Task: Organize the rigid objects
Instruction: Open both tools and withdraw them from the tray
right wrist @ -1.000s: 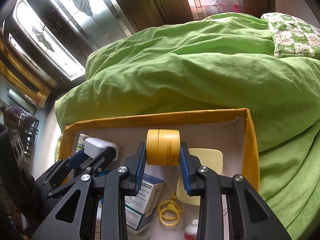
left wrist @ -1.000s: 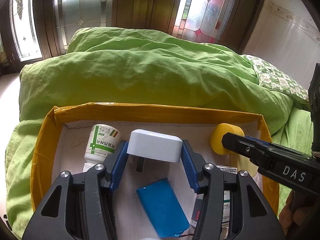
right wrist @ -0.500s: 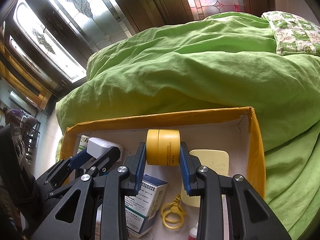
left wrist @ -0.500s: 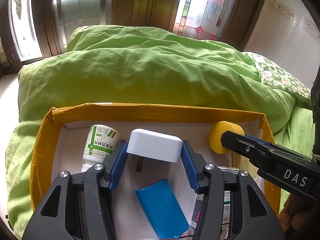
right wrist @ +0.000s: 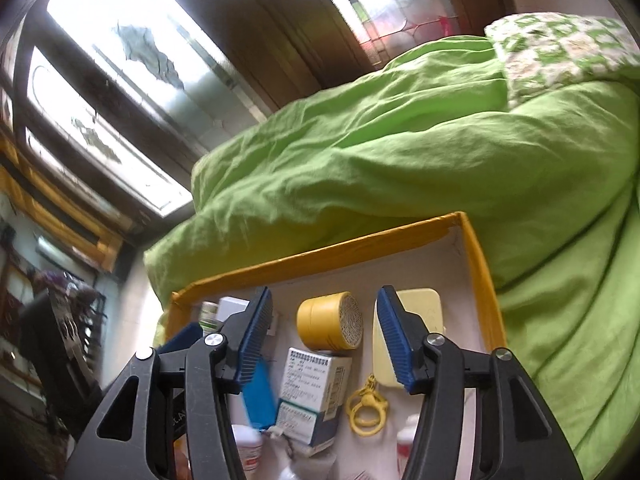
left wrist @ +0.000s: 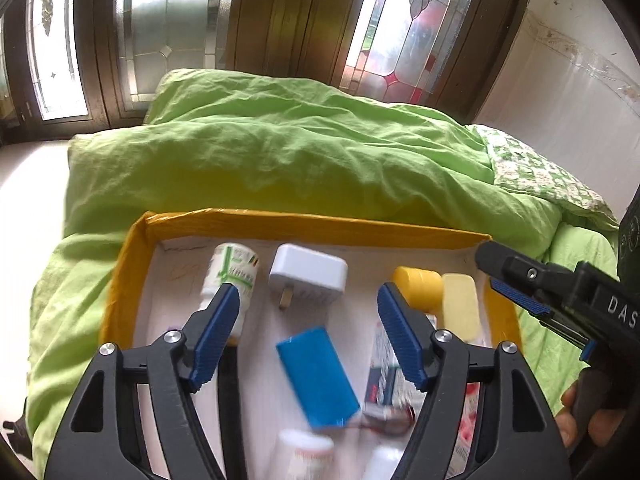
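Yellow jar (right wrist: 329,321) lies between right tool (right wrist: 324,334), jaws just opened, untouched.

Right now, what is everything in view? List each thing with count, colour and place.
box: 1, yellow rim, white floor, on the bed.
duvet: 1, green, behind and around the box.
pillow: 1, green and white pattern, far right.
plug adapter: 1, white, back middle of the box.
pill bottle: 1, white with green label, back left.
round jar: 1, yellow, lying on its side, back right.
flat case: 1, pale yellow, right of the jar.
battery pack: 1, blue, centre.
medicine carton: 1, white and teal, in front of the jar.
clip ring: 1, yellow, beside the carton.
left tool: jaws have just opened, nothing between them.
right tool: jaws have just opened, clear of the jar.
hand: 1, lower right, on the right tool's handle.
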{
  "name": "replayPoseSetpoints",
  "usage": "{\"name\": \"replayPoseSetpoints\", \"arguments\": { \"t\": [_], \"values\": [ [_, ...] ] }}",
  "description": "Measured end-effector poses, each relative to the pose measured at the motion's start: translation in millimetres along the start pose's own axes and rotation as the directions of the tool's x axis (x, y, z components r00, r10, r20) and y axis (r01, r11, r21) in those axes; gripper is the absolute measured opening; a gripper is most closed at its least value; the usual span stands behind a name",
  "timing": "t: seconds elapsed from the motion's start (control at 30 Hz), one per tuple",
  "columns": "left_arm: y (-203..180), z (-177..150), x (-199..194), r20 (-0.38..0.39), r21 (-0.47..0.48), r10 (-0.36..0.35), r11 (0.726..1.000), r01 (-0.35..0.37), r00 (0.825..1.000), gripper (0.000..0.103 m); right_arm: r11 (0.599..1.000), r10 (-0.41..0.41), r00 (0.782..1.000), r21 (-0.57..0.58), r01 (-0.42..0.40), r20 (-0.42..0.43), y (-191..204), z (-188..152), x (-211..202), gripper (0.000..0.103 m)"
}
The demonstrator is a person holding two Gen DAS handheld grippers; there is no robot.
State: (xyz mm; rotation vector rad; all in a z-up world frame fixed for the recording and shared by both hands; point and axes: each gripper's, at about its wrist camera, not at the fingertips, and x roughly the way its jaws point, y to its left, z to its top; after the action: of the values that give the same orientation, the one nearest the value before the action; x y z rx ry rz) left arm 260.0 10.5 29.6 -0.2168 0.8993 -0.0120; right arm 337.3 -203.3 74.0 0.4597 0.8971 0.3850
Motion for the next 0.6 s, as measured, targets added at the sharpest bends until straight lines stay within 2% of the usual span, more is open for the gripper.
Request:
{"name": "replayPoseSetpoints", "arguments": {
  "t": [0.13,0.23,0.43,0.6],
  "values": [
    [2.6,-22.9,-38.2,0.012,-0.011,0.006,1.000,-0.005,1.000,0.079,0.999,0.010,0.999,0.050,-0.012,0.037,-3.1,-19.8,-31.4,0.063],
    [1.7,-39.3,-59.7,0.019,-0.009,0.034,0.999,-0.034,0.999,0.079,0.999,-0.003,1.000,0.051,0.002,0.031,-1.4,-43.7,-47.4,0.071],
    [-9.7,-74.6,-98.5,0.016,0.015,0.110,0.994,-0.111,0.994,0.079,0.999,-0.035,0.999,0.017,0.035,-0.032,5.5,-100.1,-69.7,0.080],
    [-17.0,-103.9,-126.9,0.025,0.037,0.165,0.985,-0.166,0.986,0.079,0.996,-0.082,0.996,-0.045,0.080,-0.036,9.6,-129.8,-88.8,0.081]
  ]
}}
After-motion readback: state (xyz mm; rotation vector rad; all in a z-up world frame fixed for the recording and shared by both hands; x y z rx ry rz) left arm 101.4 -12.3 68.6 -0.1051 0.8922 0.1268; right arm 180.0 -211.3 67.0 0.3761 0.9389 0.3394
